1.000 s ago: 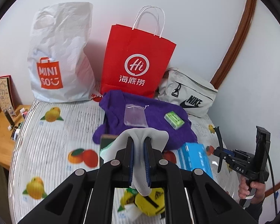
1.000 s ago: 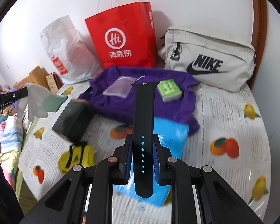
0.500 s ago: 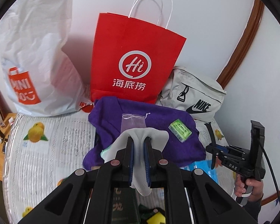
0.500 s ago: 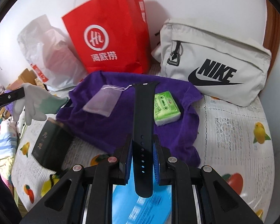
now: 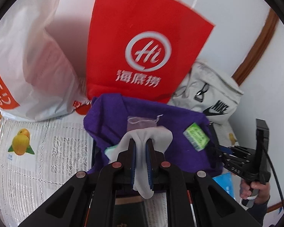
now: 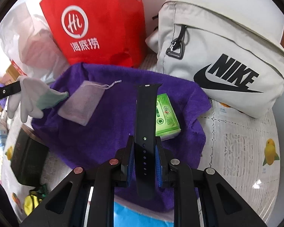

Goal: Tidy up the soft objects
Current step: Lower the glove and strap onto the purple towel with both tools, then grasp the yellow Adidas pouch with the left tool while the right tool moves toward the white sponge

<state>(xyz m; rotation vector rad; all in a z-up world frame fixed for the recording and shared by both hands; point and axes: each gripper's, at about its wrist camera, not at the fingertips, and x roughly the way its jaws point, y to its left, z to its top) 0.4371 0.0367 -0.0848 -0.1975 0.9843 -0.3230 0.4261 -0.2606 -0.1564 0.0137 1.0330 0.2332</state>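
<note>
My left gripper (image 5: 141, 141) is shut on a white glove (image 5: 153, 135) with a pale green cuff, held above the near edge of a purple towel (image 5: 108, 124). From the right wrist view the same glove (image 6: 30, 96) hangs at the left, over the towel (image 6: 111, 113). My right gripper (image 6: 144, 141) is shut on a black watch strap (image 6: 146, 113) that sticks up over the towel's middle. On the towel lie a pale mesh drawstring pouch (image 6: 81, 104) and a green tissue pack (image 6: 166, 117).
Against the wall stand a red paper bag (image 5: 142, 43), a white plastic bag (image 5: 28, 60) and a grey Nike bag (image 6: 223, 56). A dark box (image 6: 26, 162), a yellow item (image 6: 32, 202) and a blue pack (image 6: 132, 215) lie on the fruit-print cloth (image 5: 37, 151) near me.
Both grippers have moved forward and down toward the purple towel and the bags, which now look larger. Each keeps its grip, left on the glove, right on the strap.
</note>
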